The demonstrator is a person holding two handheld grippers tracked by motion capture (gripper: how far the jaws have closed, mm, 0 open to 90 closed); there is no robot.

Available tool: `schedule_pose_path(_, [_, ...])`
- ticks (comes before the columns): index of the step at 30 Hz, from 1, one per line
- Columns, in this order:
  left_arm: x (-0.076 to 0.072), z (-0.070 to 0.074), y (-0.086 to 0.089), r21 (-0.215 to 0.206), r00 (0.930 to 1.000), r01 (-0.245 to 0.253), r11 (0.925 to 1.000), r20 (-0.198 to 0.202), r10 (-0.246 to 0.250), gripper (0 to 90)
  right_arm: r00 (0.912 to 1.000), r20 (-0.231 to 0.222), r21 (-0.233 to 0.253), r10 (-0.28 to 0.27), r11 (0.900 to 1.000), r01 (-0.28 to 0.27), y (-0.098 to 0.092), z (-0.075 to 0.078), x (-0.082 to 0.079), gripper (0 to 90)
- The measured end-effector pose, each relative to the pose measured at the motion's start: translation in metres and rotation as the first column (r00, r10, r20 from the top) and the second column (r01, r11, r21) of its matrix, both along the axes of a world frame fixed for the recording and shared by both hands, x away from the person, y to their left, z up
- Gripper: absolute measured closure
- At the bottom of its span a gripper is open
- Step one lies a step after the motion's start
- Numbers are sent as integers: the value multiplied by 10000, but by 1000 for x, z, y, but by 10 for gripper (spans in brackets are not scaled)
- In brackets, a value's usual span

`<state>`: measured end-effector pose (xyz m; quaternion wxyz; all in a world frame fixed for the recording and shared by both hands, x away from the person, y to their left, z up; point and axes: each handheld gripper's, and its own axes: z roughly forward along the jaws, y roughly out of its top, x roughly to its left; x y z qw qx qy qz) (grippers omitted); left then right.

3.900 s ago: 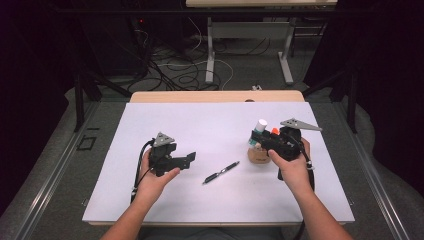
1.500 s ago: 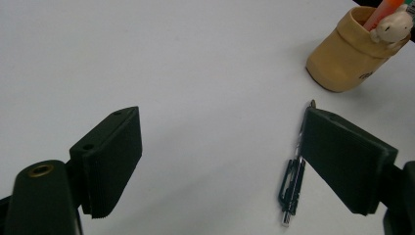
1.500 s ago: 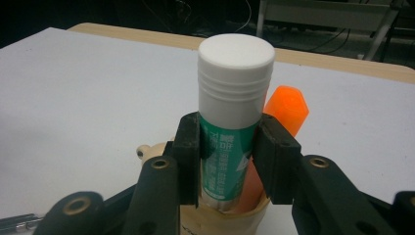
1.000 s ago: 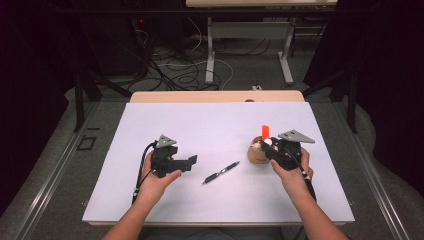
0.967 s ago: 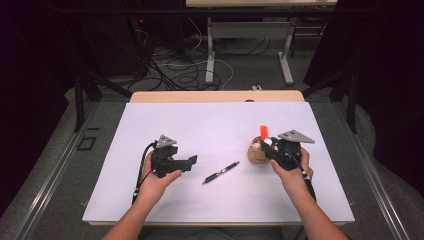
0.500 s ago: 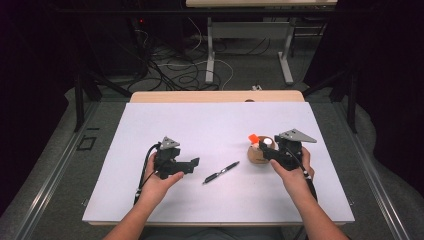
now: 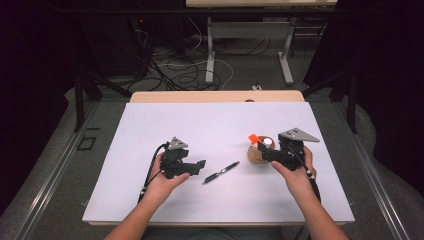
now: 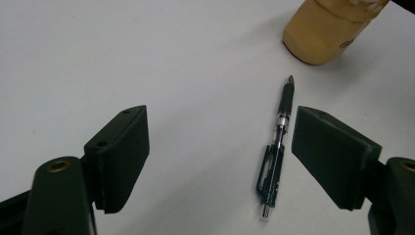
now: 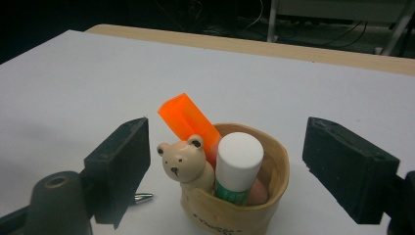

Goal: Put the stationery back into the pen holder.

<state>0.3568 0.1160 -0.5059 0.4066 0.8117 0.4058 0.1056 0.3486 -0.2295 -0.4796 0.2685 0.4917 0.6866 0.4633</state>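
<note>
A tan cup [image 7: 257,156] with a small bear figure [image 9: 182,162] on its rim stands on the white mat [image 7: 150,125]. An orange highlighter [image 9: 188,119] leans in the cup beside a white-capped glue stick [image 9: 237,164]. My right gripper [image 7: 264,154] is open, one jaw on each side of the cup and not touching it. A black pen [image 7: 221,172] lies flat left of the cup. My left gripper [image 7: 201,166] is open and points at the pen [image 8: 276,156], which lies between the jaws, nearer the right one. The cup [image 8: 327,29] is beyond it.
The white mat covers most of a wooden table whose far edge [image 7: 215,96] shows. Behind it are cables on the floor [image 7: 185,70] and the legs of another table [image 7: 212,45]. Both forearms come in from the bottom edge.
The orange highlighter, upright at the cup a second ago, has tipped left and now leans in the cup. The right gripper has dropped beside the cup. The left gripper has moved right toward the pen.
</note>
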Motion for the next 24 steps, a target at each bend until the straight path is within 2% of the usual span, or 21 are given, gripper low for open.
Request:
schedule_pose_path(2, [1, 0, -4, 223, 9997, 205, 9995, -101, -203, 253, 10000, 13, -14, 2, 10000, -2, 0, 1, -3, 167])
schedule_pose_path(4, [1, -2, -8, 262, 9994, 312, 9992, -179, -307, 265, 10000, 36, 8, 41, 10000, -41, 0, 1, -5, 165])
schedule_pose_path(6, [2, -2, -10, 525, 9988, 474, 9975, -168, -466, 287, 10000, -2, 6, 91, 10000, -91, -1, 2, -6, 162])
schedule_pose_path(8, [3, -3, -15, 488, 9980, 580, 9971, -265, -568, 298, 10000, 9, -51, 97, 9999, -97, -1, 1, -7, 158])
schedule_pose_path(11, [6, -5, -19, 712, 9964, 829, 9940, -261, -813, 309, 9999, -12, -41, 148, 9999, -148, -2, 0, -7, 154])
schedule_pose_path(15, [9, -6, -27, 828, 9934, 1084, 9906, -453, -1050, 318, 9997, -105, 150, 215, 9997, -213, 0, -1, -7, 149])
schedule_pose_path(23, [14, -8, -38, 1191, 9900, 1333, 9839, -631, -1265, 317, 9927, -544, 51, 1076, 9942, -1075, 9, -4, -14, 146])
schedule_pose_path(24, [14, -8, -39, 1289, 9880, 1453, 9810, -715, -1370, 323, 9914, -580, 70, 1176, 9931, -1174, 11, -4, -15, 146])
